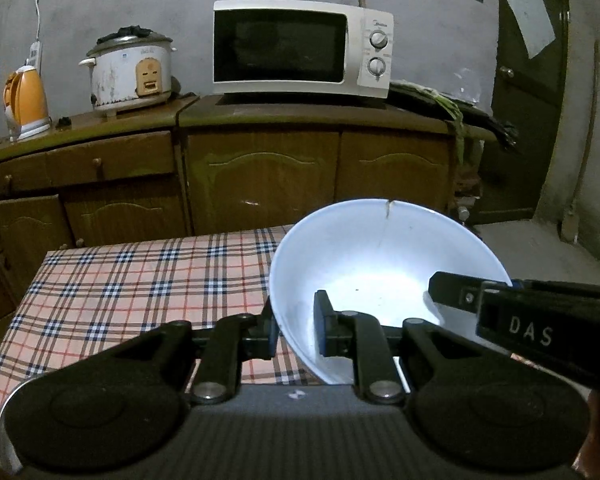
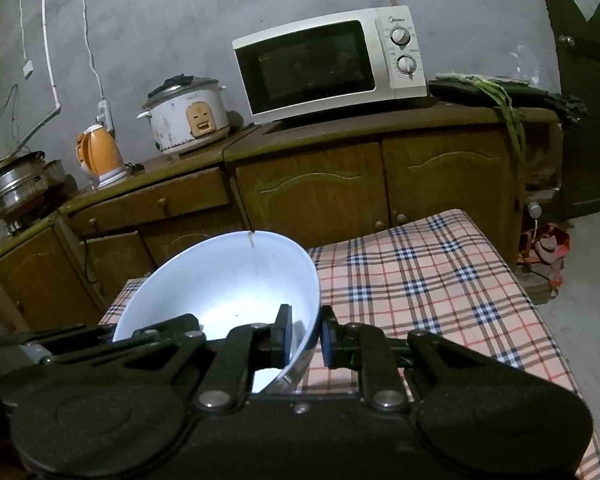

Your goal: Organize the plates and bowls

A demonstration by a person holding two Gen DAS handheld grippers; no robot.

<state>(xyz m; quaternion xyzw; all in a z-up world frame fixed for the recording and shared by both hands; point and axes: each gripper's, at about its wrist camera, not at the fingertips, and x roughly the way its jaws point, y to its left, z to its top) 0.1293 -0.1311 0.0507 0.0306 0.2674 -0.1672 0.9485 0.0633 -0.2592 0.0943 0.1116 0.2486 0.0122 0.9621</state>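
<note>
A large white bowl (image 1: 380,264) with a chipped, cracked far rim hangs above the plaid-covered table (image 1: 132,280), held from both sides. My left gripper (image 1: 296,332) is shut on the bowl's left wall, one pad inside and one outside. In the right wrist view the same white bowl (image 2: 220,280) sits left of centre, and my right gripper (image 2: 306,340) is shut on its right wall. The right gripper's finger also shows over the bowl's right rim in the left wrist view. The bowl looks empty inside.
Behind the table runs a brown wooden cabinet (image 2: 340,188) bearing a white microwave (image 1: 300,50), a rice cooker (image 1: 130,72), an orange kettle (image 1: 26,98) and steel pots (image 2: 16,188). A dark door (image 1: 528,100) stands at right. A red bag (image 2: 548,248) lies on the floor.
</note>
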